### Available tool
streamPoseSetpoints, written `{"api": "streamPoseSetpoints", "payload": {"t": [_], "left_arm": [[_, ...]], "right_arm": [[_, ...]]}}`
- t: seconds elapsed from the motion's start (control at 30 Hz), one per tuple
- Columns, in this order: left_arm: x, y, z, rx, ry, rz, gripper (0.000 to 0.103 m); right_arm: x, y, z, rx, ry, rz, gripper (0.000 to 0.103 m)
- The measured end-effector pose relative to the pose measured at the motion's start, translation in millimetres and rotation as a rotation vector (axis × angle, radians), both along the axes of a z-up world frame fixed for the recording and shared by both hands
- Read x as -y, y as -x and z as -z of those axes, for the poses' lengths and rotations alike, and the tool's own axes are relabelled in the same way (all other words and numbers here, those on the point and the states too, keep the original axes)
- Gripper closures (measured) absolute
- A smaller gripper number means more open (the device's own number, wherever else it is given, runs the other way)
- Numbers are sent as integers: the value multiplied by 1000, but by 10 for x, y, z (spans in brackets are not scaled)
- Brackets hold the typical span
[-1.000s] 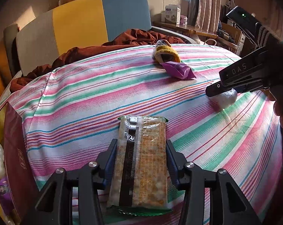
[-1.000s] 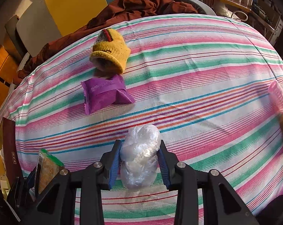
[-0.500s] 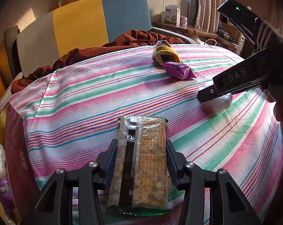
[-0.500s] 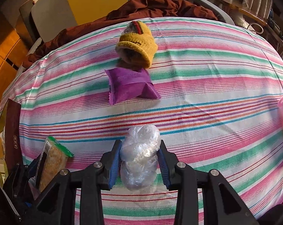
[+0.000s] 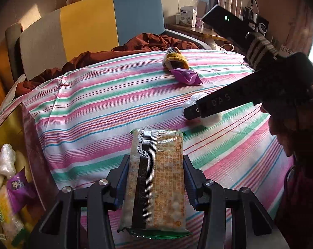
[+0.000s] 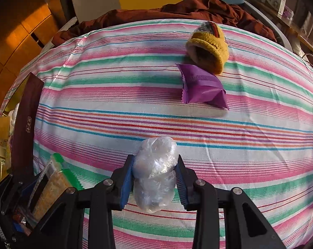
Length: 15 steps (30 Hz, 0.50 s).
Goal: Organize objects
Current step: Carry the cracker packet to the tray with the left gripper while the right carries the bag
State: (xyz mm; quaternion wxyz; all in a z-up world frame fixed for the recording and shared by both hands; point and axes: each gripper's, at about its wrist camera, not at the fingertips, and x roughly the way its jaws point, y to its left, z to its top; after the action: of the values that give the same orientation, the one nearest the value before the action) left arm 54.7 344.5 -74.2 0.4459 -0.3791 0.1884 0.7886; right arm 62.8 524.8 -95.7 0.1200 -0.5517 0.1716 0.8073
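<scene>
A striped cloth [image 6: 119, 95] covers the table and carries all loose items. A dark red box [image 5: 35, 145] stands open at the table's left edge, with wrapped snacks inside.

The left gripper [image 5: 155, 178] pinches a cracker packet [image 5: 156, 178] between its two fingers. The packet lies flat, with its long axis parallel to the fingers. Its far end projects past the fingertips toward the table centre; its near end reaches back toward the gripper body.

The right gripper [image 6: 155, 176] pinches a clear plastic bundle [image 6: 155, 172] between its blue pads [image 6: 126, 184]. The bundle's long axis runs along the fingers, and its rounded far end projects beyond the fingertips.

A yellow knit hat [image 6: 208, 47] lies on its side at the far right of the cloth, opening toward the camera. A purple packet [image 6: 202, 87] lies just in front of the hat, touching it.
</scene>
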Motion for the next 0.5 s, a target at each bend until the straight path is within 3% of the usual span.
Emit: {"api": "streamPoseSetpoints", "payload": {"t": [0.2, 0.5], "left_arm": [[338, 33, -286, 8, -61, -45, 55], [1103, 490, -531, 57, -119, -254, 55]], "right_arm": [[124, 81, 36, 20, -55, -25, 66], [214, 245, 117, 25, -76, -32, 66]]}}
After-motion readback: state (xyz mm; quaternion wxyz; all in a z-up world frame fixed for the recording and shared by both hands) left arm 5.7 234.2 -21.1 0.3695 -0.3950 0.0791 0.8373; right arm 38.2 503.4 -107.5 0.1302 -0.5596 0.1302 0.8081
